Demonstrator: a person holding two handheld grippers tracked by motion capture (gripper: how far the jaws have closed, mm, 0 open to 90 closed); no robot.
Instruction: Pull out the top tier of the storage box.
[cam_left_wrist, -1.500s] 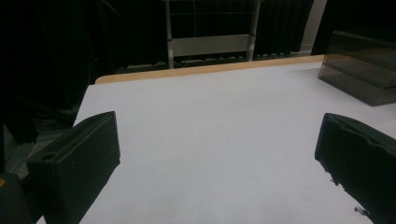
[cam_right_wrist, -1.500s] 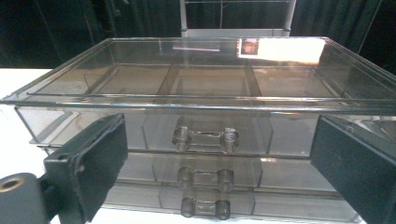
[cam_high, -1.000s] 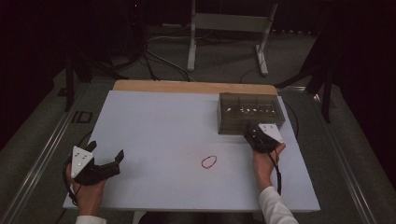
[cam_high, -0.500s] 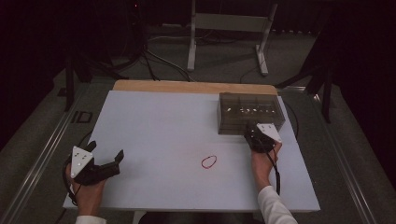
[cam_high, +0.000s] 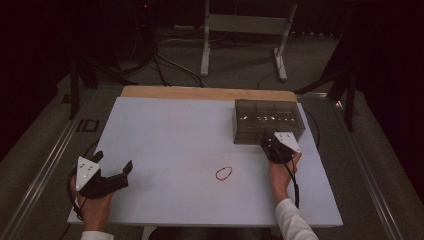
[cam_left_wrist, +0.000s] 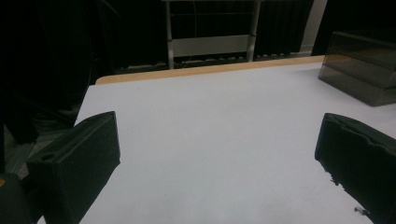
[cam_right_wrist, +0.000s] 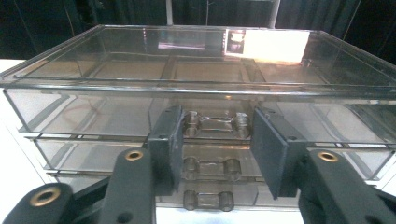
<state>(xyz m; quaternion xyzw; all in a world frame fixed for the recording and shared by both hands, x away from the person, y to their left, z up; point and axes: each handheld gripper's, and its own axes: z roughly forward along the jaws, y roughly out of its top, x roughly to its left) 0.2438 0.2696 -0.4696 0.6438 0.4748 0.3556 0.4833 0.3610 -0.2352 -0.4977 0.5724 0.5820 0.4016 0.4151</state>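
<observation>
On the white bench, the right gripper brackets the clear plastic drawer box's top handle, jaws just narrowed, not visibly pinching; next, clamp and pull. The left gripper rests open.

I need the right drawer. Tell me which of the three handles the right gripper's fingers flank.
The top handle: the fingers stand either side of it, while the two lower handles sit beneath.
</observation>
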